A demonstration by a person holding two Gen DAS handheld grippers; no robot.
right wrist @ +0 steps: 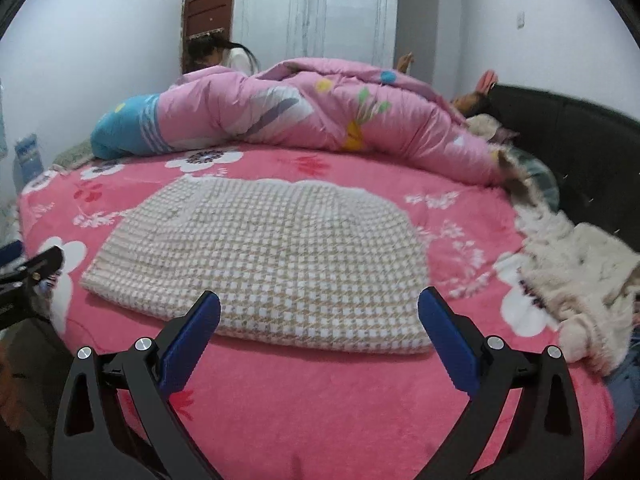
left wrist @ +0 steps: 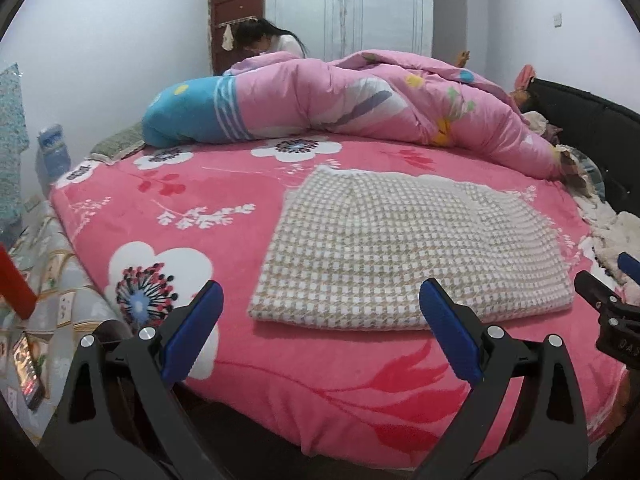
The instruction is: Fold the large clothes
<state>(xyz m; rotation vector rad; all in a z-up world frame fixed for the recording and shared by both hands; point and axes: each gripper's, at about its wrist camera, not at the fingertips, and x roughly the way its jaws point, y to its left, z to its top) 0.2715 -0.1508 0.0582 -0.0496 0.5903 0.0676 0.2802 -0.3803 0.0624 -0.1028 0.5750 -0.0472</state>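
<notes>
Left wrist view
Left gripper (left wrist: 320, 300): jaws spread wide, nothing between the blue pads (left wrist: 200, 328); it hangs above the near edge of the bed, clear of the garment.
Garment (left wrist: 380, 248): a beige-and-white checked knit, folded into a flat rectangle, lying on the blanket right of centre; its near fold edge sits just beyond the right-hand pad.
Blanket (left wrist: 180, 220): pink fleece with white flowers, covering the bed under the garment.
Quilt (left wrist: 340, 100): pink with a blue end, bunched in a long roll across the far side of the bed, well apart from the garment.
Right gripper (left wrist: 616, 292): only one black finger with a blue tip shows at the right edge, beside the garment's right end.
Person (left wrist: 268, 40): dark-haired, bent over behind the quilt near a brown door (left wrist: 236, 20).
Phone (left wrist: 28, 372): lit screen, low at the left beside the bed.

Right wrist view
Right gripper (right wrist: 320, 304): jaws spread wide and empty, held over the near edge of the garment (right wrist: 260, 256) without touching it.
Garment: folded flat, centre-left on the blanket (right wrist: 360, 400).
Left gripper (right wrist: 40, 268): part of a black finger at the left edge, near the garment's left end.
Fluffy cloth (right wrist: 580, 264): cream, heaped at the right of the bed against the dark headboard (right wrist: 580, 140), apart from the garment.
Quilt (right wrist: 280, 108): rolled along the far side.
</notes>
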